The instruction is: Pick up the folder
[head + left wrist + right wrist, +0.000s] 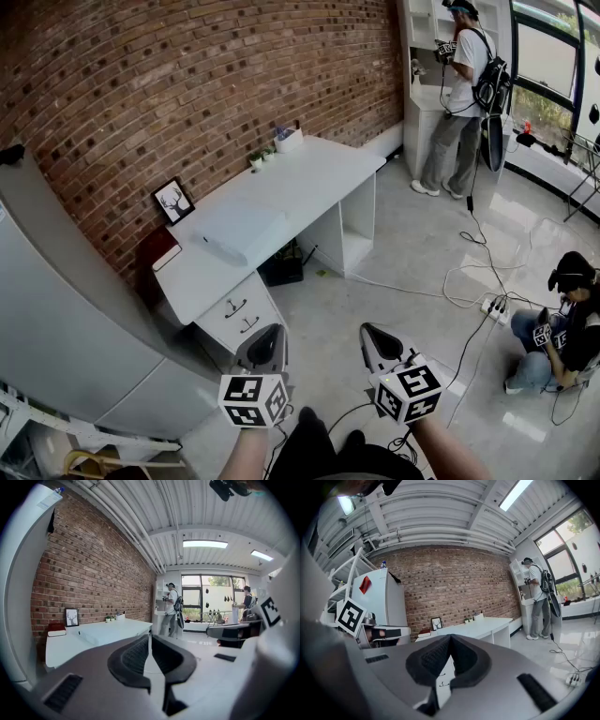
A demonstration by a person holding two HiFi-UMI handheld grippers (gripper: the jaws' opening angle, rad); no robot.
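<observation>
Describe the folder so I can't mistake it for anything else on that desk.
Find the white desk along the brick wall. The folder lies flat near its middle, a broad white slab. Unlike the upright picture frame and dark red book left of it, it nearly matches the desktop.

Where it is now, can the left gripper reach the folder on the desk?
Probably not yet. The left gripper hangs shut over the floor, short of the desk, and the folder lies mid-desk. Nothing blocks the way; the person would likely need to step closer.
</observation>
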